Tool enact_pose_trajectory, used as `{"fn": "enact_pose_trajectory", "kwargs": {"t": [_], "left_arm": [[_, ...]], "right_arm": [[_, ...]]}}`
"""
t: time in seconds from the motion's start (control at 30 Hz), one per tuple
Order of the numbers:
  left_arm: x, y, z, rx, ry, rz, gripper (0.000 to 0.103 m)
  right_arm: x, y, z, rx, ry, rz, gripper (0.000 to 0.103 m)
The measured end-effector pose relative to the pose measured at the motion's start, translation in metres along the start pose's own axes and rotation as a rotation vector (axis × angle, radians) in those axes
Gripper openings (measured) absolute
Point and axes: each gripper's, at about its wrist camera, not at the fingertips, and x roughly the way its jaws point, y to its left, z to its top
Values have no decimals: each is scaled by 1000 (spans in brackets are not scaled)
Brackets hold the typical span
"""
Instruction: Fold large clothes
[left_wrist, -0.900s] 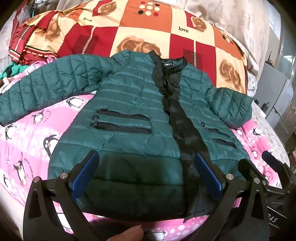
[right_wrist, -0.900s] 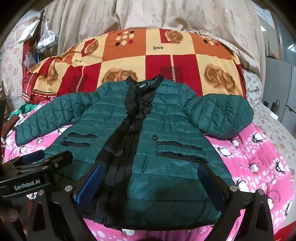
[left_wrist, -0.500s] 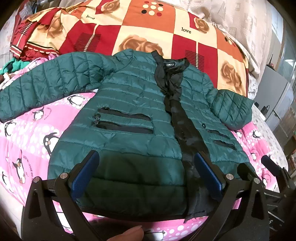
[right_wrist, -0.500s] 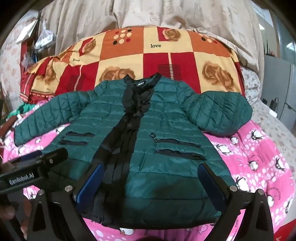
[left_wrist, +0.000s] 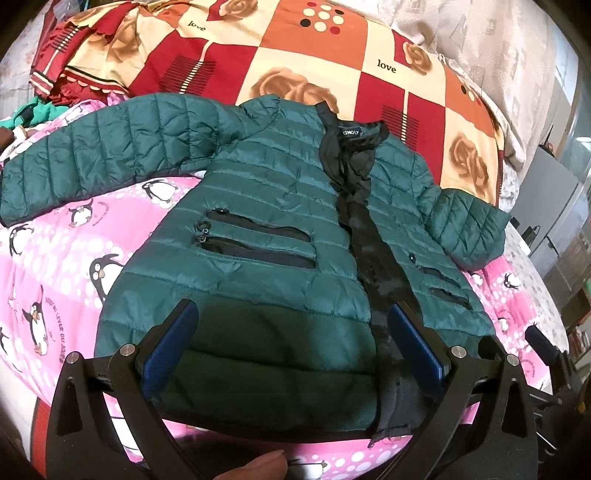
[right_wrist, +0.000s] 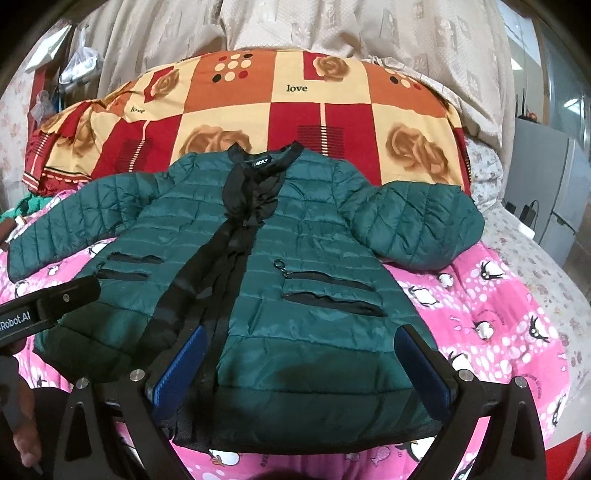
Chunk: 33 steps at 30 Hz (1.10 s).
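So the green puffer jacket (left_wrist: 266, 266) is laid out flat, front up, on the pink penguin blanket (left_wrist: 55, 280) on the bed, collar pointing away toward the red and orange patchwork quilt (left_wrist: 332, 59), hem closest to the cameras. One sleeve (left_wrist: 96, 155) is stretched out straight to the side, the other sleeve (right_wrist: 417, 225) is bunched up short. Nothing folded yet as far as I can tell

Both tools are hovering over the hem with nothing in them. Left gripper (left_wrist: 291, 350) is spread wide, right gripper (right_wrist: 299, 369) same, blue pads well apart and no fabric between them

Stuff I'd worry about from here:

- that shell fabric looks slick and puffy, so a pinch that only catches the top layer will probably just peel the front panel up and leave the back lying on the bed
- the black placket (right_wrist: 218, 280) down the middle looks loose and ruffled, easy to snag that instead of the hem, and then the front would gape open
- the blanket is soft and right under the hem, so going in too deep could grab the blanket along with the jacket and drag everything
- the sleeves aren't matched, so any fold down the middle likely comes out lopsided unless the bunched one gets straightened first
- the two tools sit close together, they could bump if both go for the centre
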Motion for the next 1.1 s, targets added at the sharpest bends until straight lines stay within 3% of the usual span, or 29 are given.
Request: {"fn": "enact_pose_trajectory", "kwargs": {"t": [1.1], "left_arm": [[5,2,-1,-24,19,-11,102]], "right_arm": [[2,-6,-1,5,16,-22,100]]}}
